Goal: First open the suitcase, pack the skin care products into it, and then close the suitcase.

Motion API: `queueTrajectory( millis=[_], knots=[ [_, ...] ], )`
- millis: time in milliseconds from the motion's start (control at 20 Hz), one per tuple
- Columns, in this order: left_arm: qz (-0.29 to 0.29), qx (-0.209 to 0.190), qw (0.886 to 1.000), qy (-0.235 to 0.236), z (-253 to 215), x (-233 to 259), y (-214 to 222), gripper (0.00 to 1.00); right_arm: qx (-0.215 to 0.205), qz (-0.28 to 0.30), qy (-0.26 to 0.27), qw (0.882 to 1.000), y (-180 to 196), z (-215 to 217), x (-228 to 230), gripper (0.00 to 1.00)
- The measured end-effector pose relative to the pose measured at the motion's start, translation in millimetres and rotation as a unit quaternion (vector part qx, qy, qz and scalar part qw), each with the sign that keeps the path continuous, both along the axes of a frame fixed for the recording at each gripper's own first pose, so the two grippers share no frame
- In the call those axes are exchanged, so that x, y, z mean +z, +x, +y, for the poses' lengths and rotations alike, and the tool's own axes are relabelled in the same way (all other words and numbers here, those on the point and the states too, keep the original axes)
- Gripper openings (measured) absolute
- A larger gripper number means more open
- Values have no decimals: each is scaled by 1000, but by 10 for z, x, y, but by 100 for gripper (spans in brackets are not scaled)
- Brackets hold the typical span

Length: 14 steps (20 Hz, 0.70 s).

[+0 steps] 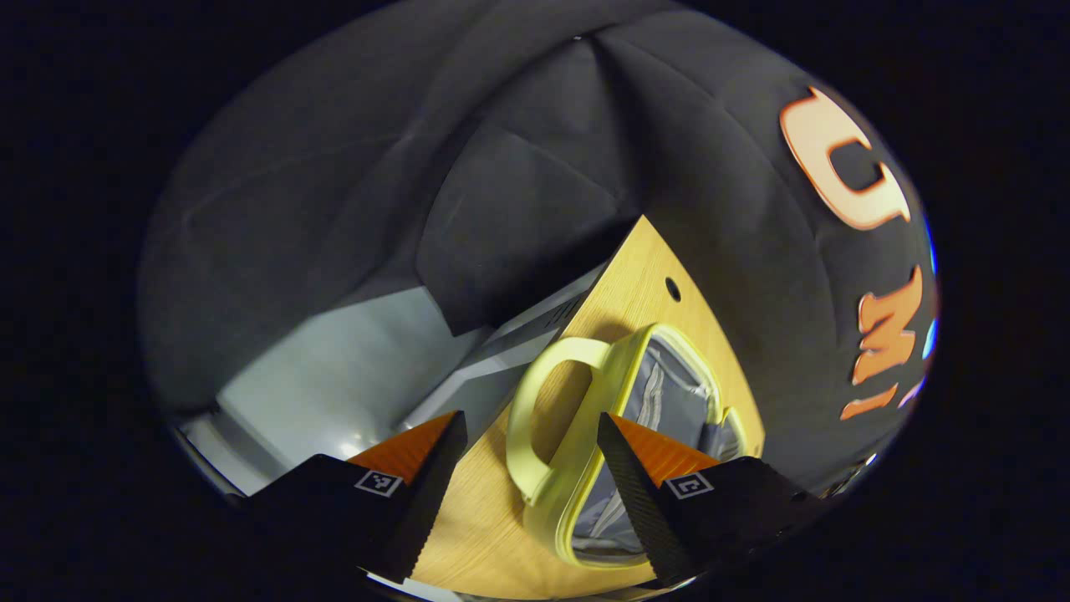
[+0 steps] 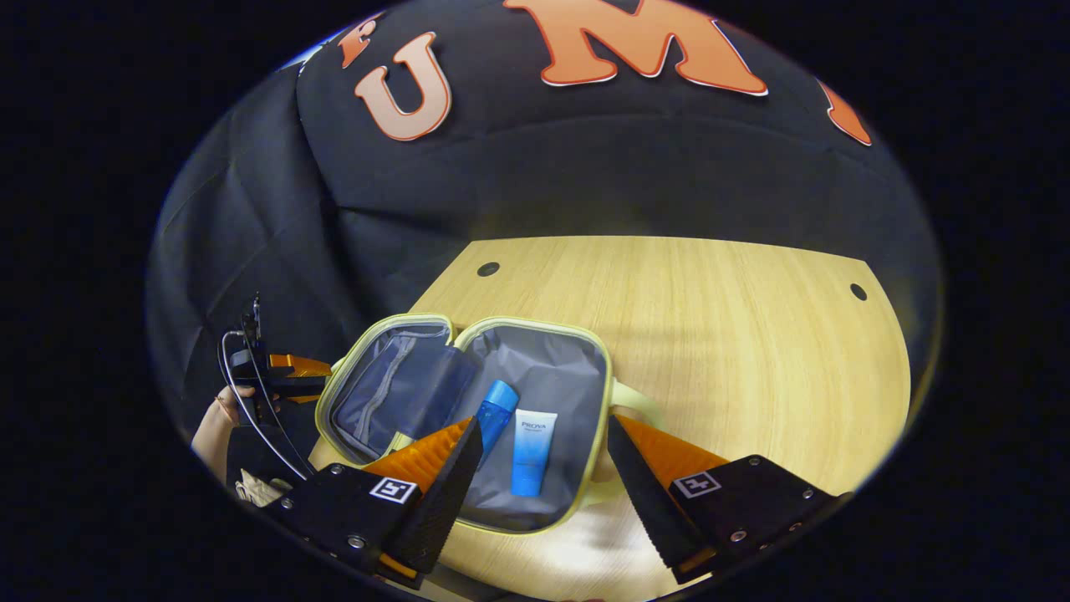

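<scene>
We see a pale wooden worktop [image 2: 710, 334] in the right gripper view, with a small suitcase [image 2: 535, 368] lying open on it, yellow-green around the rim and grey inside. Its lid half [image 2: 393, 389] is folded out flat to the left of the main half. Inside the main half lie two skin care products side by side, just apart: a blue bottle [image 2: 495, 414] and a tube [image 2: 532, 451], white at the cap end and blue at the other. Our right hand-held gripper [image 2: 543, 435] hovers above the near edge of the case with its fingers spread wide, holding nothing. In the left gripper view, our left hand-held gripper [image 1: 531, 426] is also wide open and empty, near the case's looped handle [image 1: 547, 410]. Farther off in the right gripper view, a hand [image 2: 219, 401] holds that left gripper beside the lid.
</scene>
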<state>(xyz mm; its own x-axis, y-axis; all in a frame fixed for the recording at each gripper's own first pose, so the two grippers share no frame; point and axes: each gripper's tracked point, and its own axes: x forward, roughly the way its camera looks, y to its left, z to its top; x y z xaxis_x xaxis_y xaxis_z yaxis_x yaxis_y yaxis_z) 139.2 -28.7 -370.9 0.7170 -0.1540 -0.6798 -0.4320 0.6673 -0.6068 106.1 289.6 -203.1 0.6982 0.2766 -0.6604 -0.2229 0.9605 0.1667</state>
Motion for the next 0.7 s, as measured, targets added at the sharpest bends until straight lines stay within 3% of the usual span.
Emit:
queueTrajectory(
  millis=[300,450,550,700],
  knots=[
    [-12,11,998,-55,-102,-118,234,95,-26,19,2,999,-115,-186,-112,96],
    [31,31,999,-21,10,-263,208,43,-31,20,2,999,-146,-233,-120,96],
    [17,16,1000,-20,-94,-93,183,9,-37,14,6,999,-129,-273,-89,96],
    [2,-23,999,48,-121,205,168,9,-52,-3,5,999,-52,-368,-17,96]
  ],
)
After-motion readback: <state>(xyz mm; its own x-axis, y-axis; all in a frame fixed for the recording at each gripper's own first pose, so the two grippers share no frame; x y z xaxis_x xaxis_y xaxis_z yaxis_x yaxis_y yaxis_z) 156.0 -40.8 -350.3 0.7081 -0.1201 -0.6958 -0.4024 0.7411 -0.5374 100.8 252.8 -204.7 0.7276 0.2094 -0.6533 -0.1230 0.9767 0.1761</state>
